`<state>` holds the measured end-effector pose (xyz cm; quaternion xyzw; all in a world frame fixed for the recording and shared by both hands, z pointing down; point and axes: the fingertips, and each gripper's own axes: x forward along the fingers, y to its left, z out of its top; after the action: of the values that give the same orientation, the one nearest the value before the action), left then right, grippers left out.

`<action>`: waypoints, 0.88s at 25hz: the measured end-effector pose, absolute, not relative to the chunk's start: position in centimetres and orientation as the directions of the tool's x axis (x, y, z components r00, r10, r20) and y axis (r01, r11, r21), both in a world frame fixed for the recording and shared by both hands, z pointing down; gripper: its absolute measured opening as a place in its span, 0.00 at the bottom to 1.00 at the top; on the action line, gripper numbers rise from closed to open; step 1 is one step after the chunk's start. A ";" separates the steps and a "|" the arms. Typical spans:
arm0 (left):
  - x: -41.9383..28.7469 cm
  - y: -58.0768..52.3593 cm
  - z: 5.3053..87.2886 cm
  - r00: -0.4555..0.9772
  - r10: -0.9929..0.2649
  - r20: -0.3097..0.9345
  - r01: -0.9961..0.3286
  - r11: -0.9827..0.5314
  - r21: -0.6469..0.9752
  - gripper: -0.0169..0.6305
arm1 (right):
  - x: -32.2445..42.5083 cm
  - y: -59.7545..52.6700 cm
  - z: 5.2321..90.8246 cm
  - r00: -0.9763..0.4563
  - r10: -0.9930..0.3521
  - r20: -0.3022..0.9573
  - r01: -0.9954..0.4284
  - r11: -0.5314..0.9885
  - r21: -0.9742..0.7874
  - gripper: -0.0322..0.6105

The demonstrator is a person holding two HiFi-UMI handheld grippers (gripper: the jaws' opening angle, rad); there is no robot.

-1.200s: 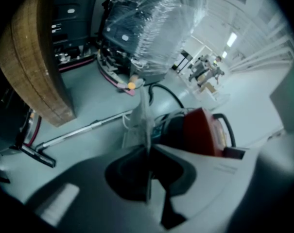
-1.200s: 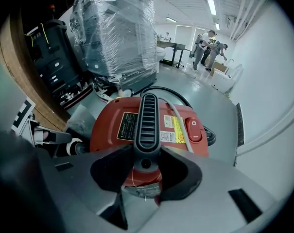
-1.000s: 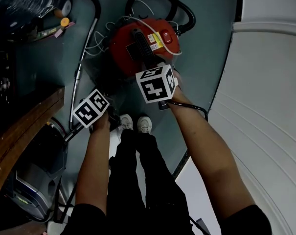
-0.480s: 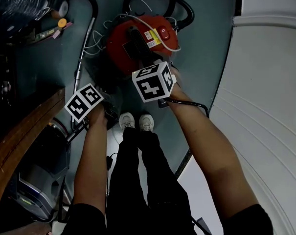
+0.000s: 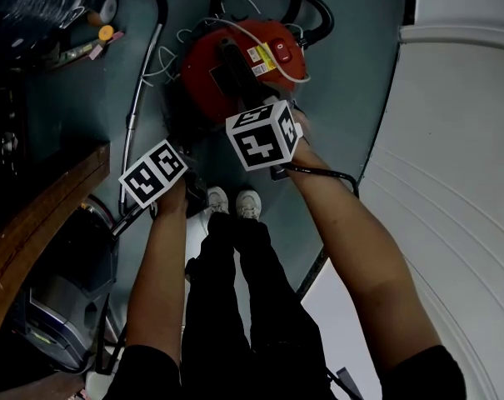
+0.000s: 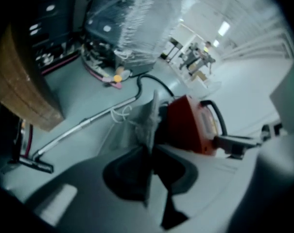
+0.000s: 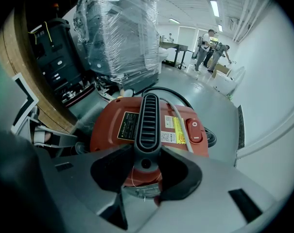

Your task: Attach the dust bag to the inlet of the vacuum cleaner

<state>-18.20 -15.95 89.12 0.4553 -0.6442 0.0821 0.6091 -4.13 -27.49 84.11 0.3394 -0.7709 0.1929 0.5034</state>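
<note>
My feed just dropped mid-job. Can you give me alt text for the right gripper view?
The right gripper has its jaws shut on the near end of the black ribbed handle on top of the red vacuum. A black hose curves behind the vacuum, and a plastic-wrapped load stands beyond it on the grey floor.

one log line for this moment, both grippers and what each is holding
left gripper: shut on dust bag | right gripper: shut on handle | vacuum cleaner: red, on floor
</note>
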 end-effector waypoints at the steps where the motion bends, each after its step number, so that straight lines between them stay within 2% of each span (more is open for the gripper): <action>1: -18.1 -15.9 89.1 0.150 -0.493 0.857 -0.702 0.558 0.444 0.10 | -4.1 -27.5 84.1 -0.264 -0.328 0.907 -0.716 0.697 0.043 0.28; 5: -18.0 -15.4 89.1 0.170 -0.546 0.821 -0.527 0.653 0.544 0.11 | -3.8 -27.4 84.0 -0.262 -0.325 0.909 -0.714 0.699 0.044 0.28; 10: -17.6 -14.7 89.3 0.155 -0.620 0.769 -0.209 0.741 0.639 0.11 | -3.2 -27.4 84.1 -0.263 -0.323 0.909 -0.706 0.707 0.047 0.28; 12: -17.4 -14.6 89.4 0.138 -0.616 0.775 -0.236 0.740 0.630 0.11 | -3.0 -27.3 84.1 -0.264 -0.322 0.909 -0.702 0.711 0.047 0.28; 15: -16.7 -15.1 89.2 0.134 -0.580 0.803 -0.437 0.693 0.573 0.11 | -2.9 -27.3 84.1 -0.269 -0.321 0.908 -0.698 0.714 0.046 0.28; 19: -15.5 -15.6 88.9 0.148 -0.558 0.816 -0.585 0.616 0.527 0.11 | -2.8 -27.3 84.1 -0.270 -0.326 0.906 -0.698 0.714 0.049 0.28; 20: -15.4 -15.7 88.9 0.147 -0.558 0.817 -0.586 0.616 0.526 0.11 | -2.9 -27.3 84.1 -0.268 -0.327 0.906 -0.699 0.714 0.050 0.28; 22: -15.5 -15.8 88.9 0.159 -0.575 0.803 -0.506 0.651 0.566 0.12 | -2.9 -27.3 84.1 -0.267 -0.325 0.907 -0.698 0.714 0.050 0.28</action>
<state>-15.49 -15.82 88.95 0.4171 -0.6478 -0.0268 0.6369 -2.95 -27.33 84.08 0.3304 -0.7744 0.1841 0.5073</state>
